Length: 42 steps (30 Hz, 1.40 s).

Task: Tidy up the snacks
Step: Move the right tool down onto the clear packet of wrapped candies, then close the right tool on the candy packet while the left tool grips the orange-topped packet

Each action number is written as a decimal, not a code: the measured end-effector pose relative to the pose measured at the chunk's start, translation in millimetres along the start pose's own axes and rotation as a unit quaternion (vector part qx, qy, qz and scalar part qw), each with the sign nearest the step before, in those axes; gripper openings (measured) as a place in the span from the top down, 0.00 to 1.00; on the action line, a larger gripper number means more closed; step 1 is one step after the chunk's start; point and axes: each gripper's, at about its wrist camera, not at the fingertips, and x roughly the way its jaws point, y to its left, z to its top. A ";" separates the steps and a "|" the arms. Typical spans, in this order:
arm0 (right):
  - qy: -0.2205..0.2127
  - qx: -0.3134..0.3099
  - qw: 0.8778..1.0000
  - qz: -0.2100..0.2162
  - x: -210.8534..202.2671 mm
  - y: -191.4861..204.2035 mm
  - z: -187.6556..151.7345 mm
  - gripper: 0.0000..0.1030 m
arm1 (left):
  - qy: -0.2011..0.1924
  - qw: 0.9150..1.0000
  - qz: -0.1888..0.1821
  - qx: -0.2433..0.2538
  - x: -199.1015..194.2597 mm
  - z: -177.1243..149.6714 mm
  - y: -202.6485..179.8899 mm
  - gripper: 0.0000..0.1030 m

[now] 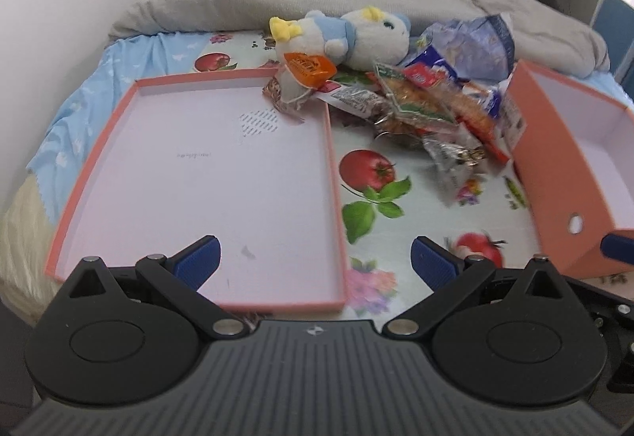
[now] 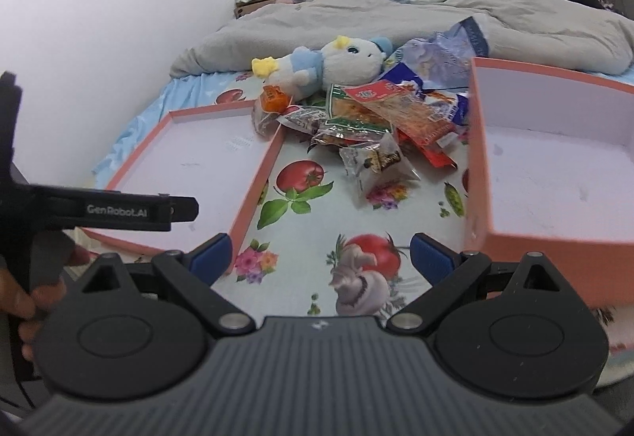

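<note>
Both of your grippers held wide apart and empty above the fruit-print cloth, with the snacks heaped ahead.

Your left gripper (image 1: 315, 256) has its blue-padded fingers (image 1: 198, 261) spread, grasping nothing, over the near edge of the shallow pink cardboard lid (image 1: 119, 119) at centre left of the frame. Your right gripper (image 2: 319, 254) is likewise spread and empty above the fruit-print tablecloth (image 2: 301, 206), just left of the deep pink cardboard box (image 2: 479, 174). The pile of crinkled plastic snack packets (image 2: 376, 119) lies beyond the fingertips, upper centre, between lid and box, in front of a blue-and-white plush toy (image 2: 337, 63).
</note>
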 end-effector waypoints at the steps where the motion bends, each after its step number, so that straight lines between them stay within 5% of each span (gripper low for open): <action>1: 0.001 -0.005 1.000 -0.003 7.5 0.5 1.1 0.05 | 0.001 1.000 0.002 0.009 7.2 3.2 1.5 0.00; 14: 0.025 -0.049 0.997 -0.052 97.8 -5.1 32.8 0.24 | -0.005 0.990 0.009 0.144 85.1 49.7 1.7 0.01; 24: 0.052 -0.087 0.990 -0.100 151.8 -23.6 45.8 0.23 | -0.013 0.971 0.043 0.234 145.9 91.6 11.8 0.01; 42: 0.068 -0.136 0.980 -0.126 211.3 -21.0 48.4 0.19 | -0.042 0.941 0.001 0.335 233.1 136.6 17.2 0.03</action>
